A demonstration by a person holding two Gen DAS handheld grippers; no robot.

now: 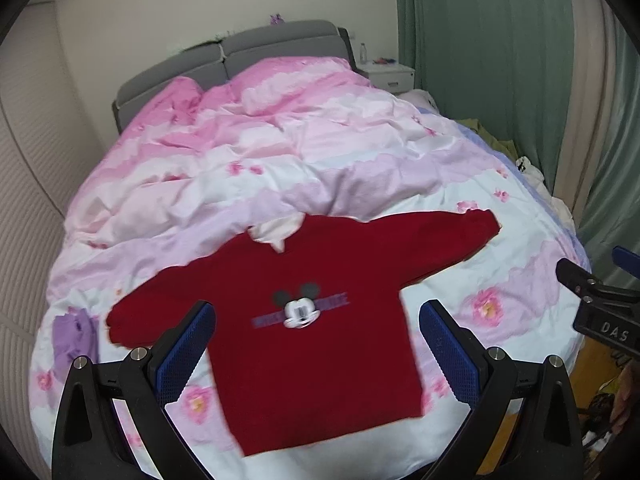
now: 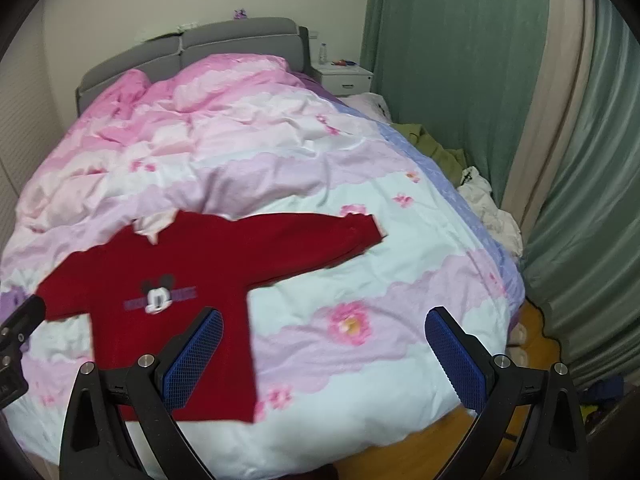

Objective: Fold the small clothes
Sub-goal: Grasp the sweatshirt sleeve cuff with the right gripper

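Note:
A small red sweater (image 1: 316,344) with a Mickey Mouse face on its chest lies flat, front up, sleeves spread, on the pink and white duvet (image 1: 280,168) near the foot of the bed. My left gripper (image 1: 316,340) is open and empty, held above the sweater's body. My right gripper (image 2: 324,344) is open and empty, above the duvet (image 2: 360,280) just right of the sweater (image 2: 172,312). The right gripper's body shows at the right edge of the left wrist view (image 1: 600,304).
A grey headboard (image 1: 240,52) stands at the far end. A white nightstand (image 2: 344,76) with a bottle sits by green curtains (image 2: 460,60). Loose clothes (image 2: 488,204) lie along the bed's right side. Wooden floor (image 2: 420,448) shows past the foot.

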